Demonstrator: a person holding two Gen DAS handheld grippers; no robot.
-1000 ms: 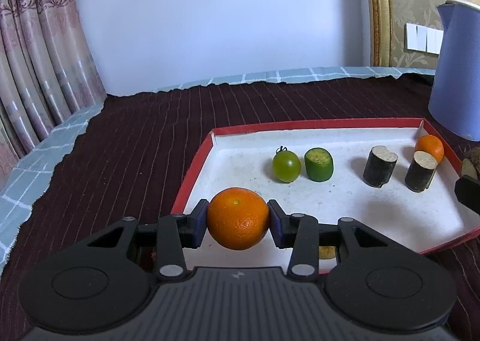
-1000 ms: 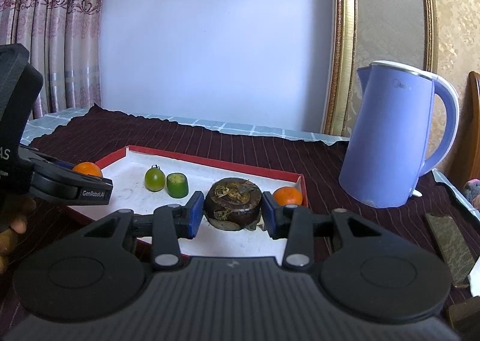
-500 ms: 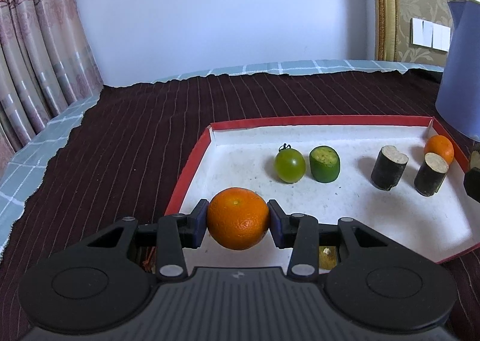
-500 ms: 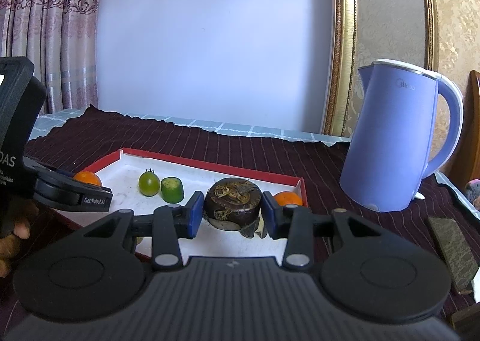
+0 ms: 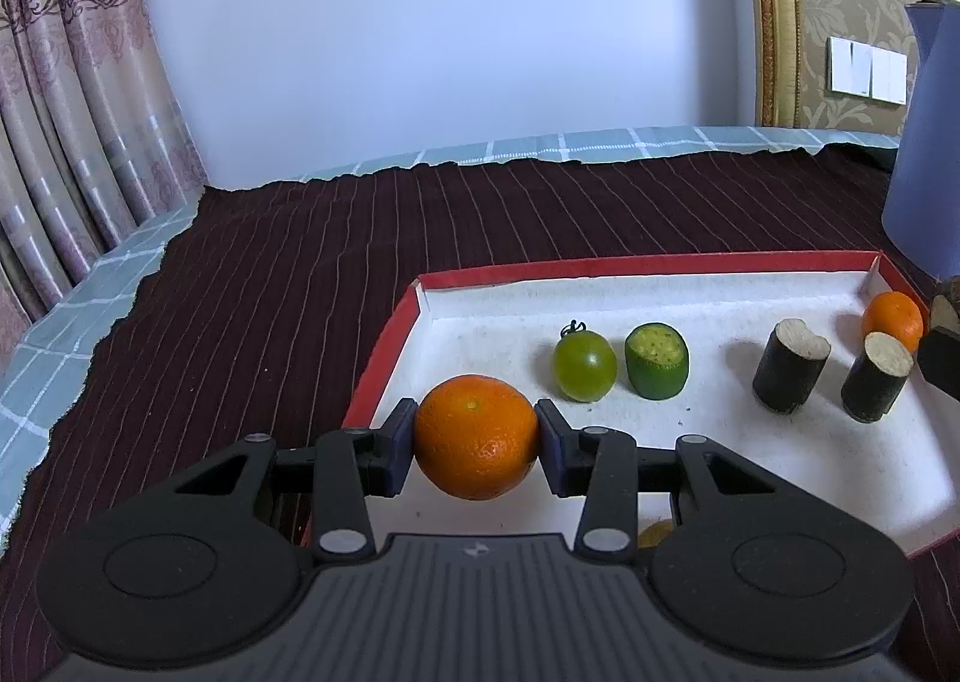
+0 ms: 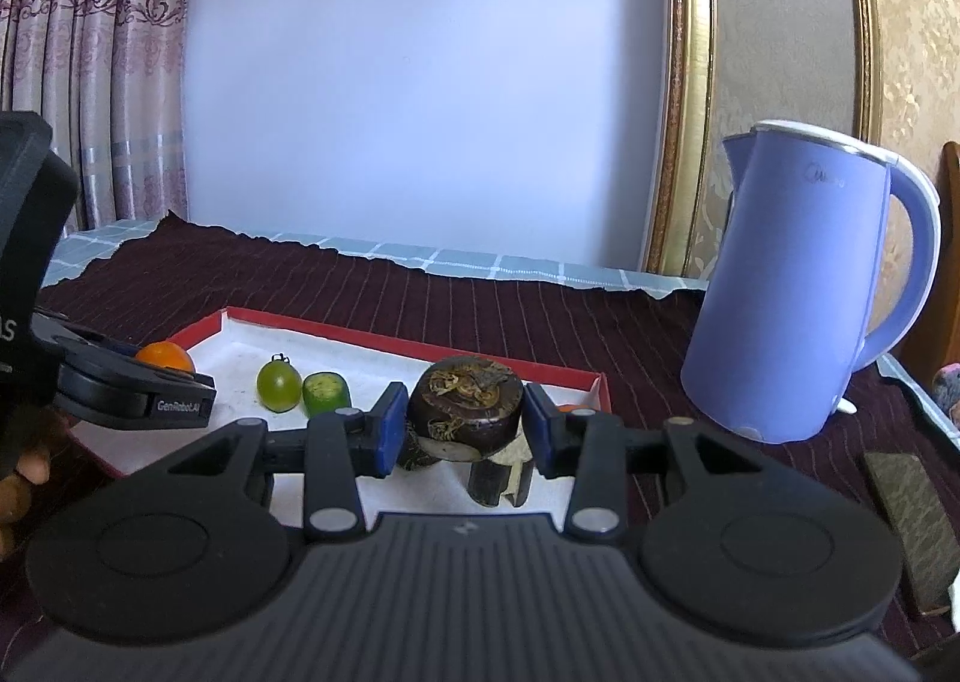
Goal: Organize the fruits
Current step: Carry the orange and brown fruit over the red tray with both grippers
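Orange clamped between left gripper jaws, dark brown fruit gripped by right gripper jaws

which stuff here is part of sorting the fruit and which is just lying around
Part of the job:
- orange in the left gripper
- dark brown water chestnut in the right gripper
- red-rimmed tray
- green tomato
- cut green fruit
- two dark cut pieces
- small orange

Lying about:
- blue kettle
- striped cloth
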